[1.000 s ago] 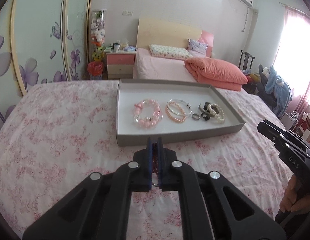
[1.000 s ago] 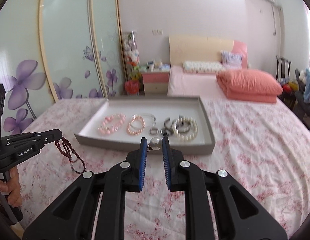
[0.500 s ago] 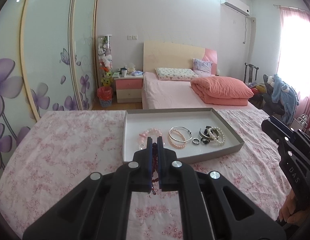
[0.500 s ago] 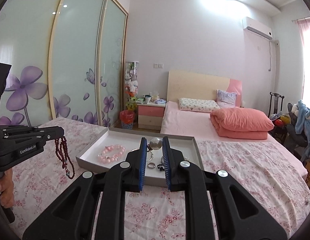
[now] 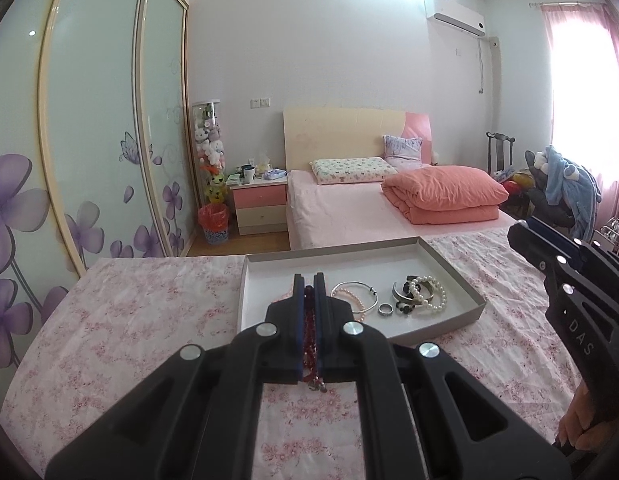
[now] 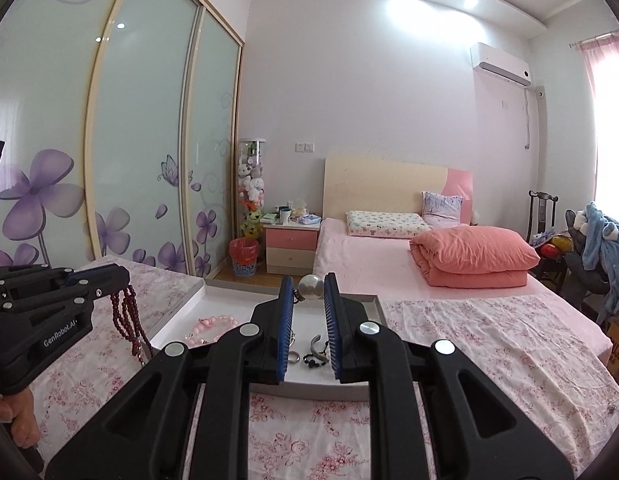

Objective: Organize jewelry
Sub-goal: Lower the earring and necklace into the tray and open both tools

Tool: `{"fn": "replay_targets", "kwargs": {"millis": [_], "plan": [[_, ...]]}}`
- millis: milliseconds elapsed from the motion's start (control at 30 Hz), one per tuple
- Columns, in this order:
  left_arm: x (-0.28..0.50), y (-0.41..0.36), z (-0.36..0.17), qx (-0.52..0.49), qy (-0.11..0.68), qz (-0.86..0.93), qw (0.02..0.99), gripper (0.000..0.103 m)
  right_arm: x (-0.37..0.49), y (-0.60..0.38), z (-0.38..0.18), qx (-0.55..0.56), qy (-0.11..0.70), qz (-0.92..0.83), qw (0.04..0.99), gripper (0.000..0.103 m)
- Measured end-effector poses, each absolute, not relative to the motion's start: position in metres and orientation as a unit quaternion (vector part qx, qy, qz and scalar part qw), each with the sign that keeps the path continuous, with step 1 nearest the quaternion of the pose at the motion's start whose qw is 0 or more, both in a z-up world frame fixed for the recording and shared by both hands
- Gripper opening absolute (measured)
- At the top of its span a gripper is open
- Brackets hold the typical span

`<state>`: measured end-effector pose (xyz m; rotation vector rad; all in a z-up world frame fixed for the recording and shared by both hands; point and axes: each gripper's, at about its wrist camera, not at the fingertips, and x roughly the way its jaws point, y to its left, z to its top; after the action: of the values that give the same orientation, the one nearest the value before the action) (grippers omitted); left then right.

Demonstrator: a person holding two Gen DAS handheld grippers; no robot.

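The left gripper (image 5: 308, 280) has its blue-padded jaws pressed together on a dark red beaded string (image 6: 127, 316), whose loops hang free above the pink floral bedspread (image 5: 141, 320). Just right of it sits the shallow grey-walled white tray (image 5: 457, 280) holding a pearl bracelet (image 5: 429, 294) and a silver ring (image 5: 385, 309). The right gripper (image 6: 307, 284), jaws narrowly parted, pinches a silvery round bead (image 6: 311, 286) at its tips above the tray.

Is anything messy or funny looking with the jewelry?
Nothing is spilled or broken. Two pieces just aren't in the gray tray yet: dark red beads dangle from the left claw, and the right claw pinches a big pearl ball. The bracelets and ring lie neatly inside.
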<state>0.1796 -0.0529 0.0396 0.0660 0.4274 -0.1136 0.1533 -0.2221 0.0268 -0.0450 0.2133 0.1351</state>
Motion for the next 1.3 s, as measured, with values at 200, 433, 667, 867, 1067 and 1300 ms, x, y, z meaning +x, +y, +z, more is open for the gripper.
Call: {"fn": "replay_targets", "kwargs": {"millis": [200,433,667,867,1067,1300], "plan": [[0.185,-0.055,0.039,0.028,0.210,-0.062,0.975,0.006,0.158,-0.223,0.027,-0.023,0.105,0.063,0.992,0.017],[0.198,-0.059,0.042,0.026,0.206,-0.070,0.976,0.006,0.167,-0.224,0.027,-0.024,0.104,0.061,0.992,0.017],[0.229,-0.056,0.046,0.002,0.202,-0.077,0.976,0.006,0.200,-0.225,0.027,-0.018,0.109,0.064,0.992,0.017],[0.264,-0.056,0.037,-0.015,0.213,-0.084,0.973,0.006,0.236,-0.223,0.011,-0.005,0.142,0.075,0.987,0.017],[0.291,-0.062,0.015,-0.017,0.242,-0.093,0.966,0.006,0.263,-0.223,-0.012,0.006,0.184,0.084,0.979,0.017],[0.314,-0.060,-0.007,-0.024,0.279,-0.096,0.955,0.007,0.280,-0.221,-0.026,0.021,0.228,0.095,0.969,0.021]]}}
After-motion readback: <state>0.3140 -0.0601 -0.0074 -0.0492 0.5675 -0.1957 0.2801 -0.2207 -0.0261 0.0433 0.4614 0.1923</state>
